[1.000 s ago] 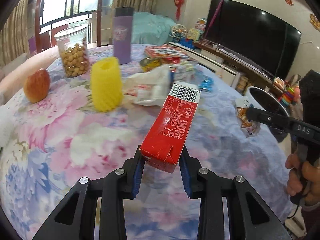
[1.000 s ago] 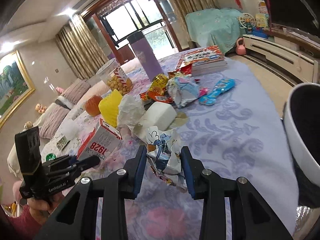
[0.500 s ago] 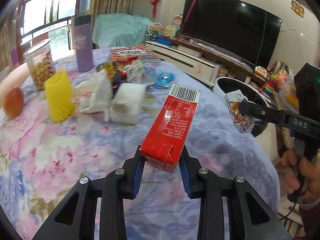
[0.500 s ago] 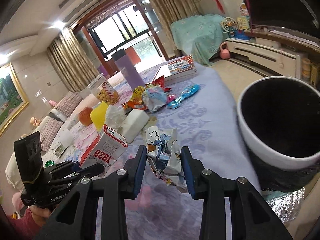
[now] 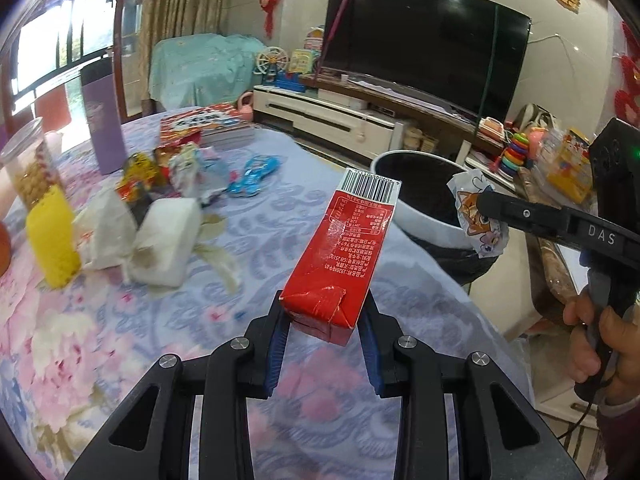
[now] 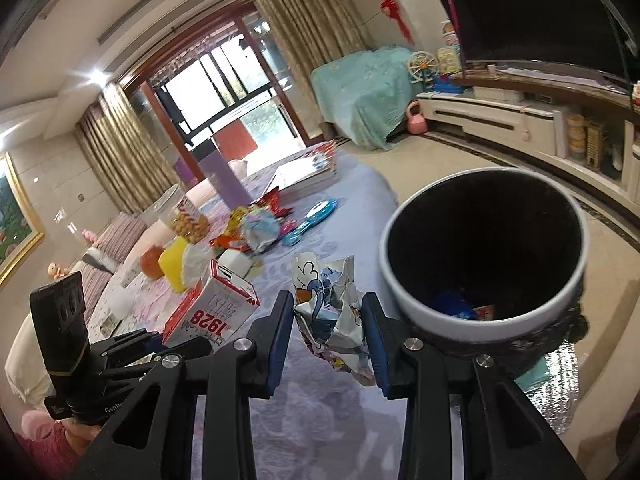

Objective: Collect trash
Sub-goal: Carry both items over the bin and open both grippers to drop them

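Presently, bin [image 6: 486,322]: white rim, black liner, beside the table [image 5: 248,216], mouth up to take drops. Red carton [image 5: 340,256]: barcode end outward, dented, clamped in left gripper [image 5: 323,342] above the cloth. Crumpled cartoon wrapper [image 6: 334,320]: pinched in right gripper [image 6: 328,342], near the rim.

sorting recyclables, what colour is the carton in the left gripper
Red on the side with the printed text, with a white barcode end; the carton shows best in the left wrist view.

"1928" on the red carton [image 6: 212,312]; "DAS" on the right hand-held gripper [image 5: 476,204].
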`<state>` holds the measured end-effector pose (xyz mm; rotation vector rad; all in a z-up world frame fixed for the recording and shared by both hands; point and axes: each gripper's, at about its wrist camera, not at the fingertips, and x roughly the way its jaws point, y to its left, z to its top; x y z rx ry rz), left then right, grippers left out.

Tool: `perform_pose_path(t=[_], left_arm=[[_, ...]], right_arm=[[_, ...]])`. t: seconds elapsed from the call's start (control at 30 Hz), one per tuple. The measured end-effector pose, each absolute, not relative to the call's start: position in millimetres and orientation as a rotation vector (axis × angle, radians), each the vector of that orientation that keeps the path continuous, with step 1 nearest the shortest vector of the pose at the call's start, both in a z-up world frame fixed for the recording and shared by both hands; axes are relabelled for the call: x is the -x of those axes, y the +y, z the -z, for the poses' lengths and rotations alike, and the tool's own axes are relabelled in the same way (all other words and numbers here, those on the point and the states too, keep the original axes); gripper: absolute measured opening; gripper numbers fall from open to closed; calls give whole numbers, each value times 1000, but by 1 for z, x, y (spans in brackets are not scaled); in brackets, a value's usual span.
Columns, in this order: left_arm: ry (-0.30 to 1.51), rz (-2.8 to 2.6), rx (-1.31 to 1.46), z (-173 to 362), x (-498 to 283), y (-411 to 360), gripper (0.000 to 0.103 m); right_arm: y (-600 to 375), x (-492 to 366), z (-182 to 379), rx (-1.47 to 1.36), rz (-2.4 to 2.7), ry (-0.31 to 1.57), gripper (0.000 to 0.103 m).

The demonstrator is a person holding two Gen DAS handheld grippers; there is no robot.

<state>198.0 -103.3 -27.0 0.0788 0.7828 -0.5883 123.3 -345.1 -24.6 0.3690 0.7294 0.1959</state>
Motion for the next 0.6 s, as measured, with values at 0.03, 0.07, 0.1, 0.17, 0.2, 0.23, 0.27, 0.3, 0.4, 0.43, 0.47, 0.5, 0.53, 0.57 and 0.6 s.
perform_pose_path(t=[0.03,0.07,0.1,0.17,0.2,0.23,0.27,0.3,0.4,0.43,0.47,0.5,0.53,0.57,0.6], left_arm=[[784,594,-80,27,-200,-108,32],[784,599,-80,27,-202,-112,32],[784,605,-81,27,-204,-117,32],[778,617,-85,26,-208,-126,32],[776,620,-87,26,-208,-130,32],[775,625,-88,26,-210,-134,32],[776,629,-89,26,-213,-138,32],[779,633,-90,27,-216,-143,32],[788,644,-91,29,-222,-154,32],[789,647,-92,29,-223,-158,32],[789,651,-95,29,-223,-162,32],[789,654,-100,29,-226,-166,32],[791,655,-101,29,-227,-169,32],[794,655,-103,29,-228,-172,32],[795,656,-105,29,-230,-176,32]], right_arm=[[-349,-122,24,-371,-188,726,36],[-353,-122,23,-372,-181,724,36],[-356,-121,22,-374,-176,722,36],[-363,-120,21,-379,-162,717,36],[-367,-119,20,-385,-155,713,36],[-371,-118,19,-389,-149,711,36],[-374,-118,19,-392,-141,708,36],[-378,-118,19,-395,-135,707,36],[-387,-118,20,-405,-118,706,36],[-389,-118,20,-406,-113,707,36],[-391,-119,20,-406,-108,706,36],[-394,-120,19,-406,-104,706,36],[-396,-121,20,-407,-99,705,36],[-398,-121,20,-409,-94,706,36],[-400,-122,21,-411,-90,708,36]])
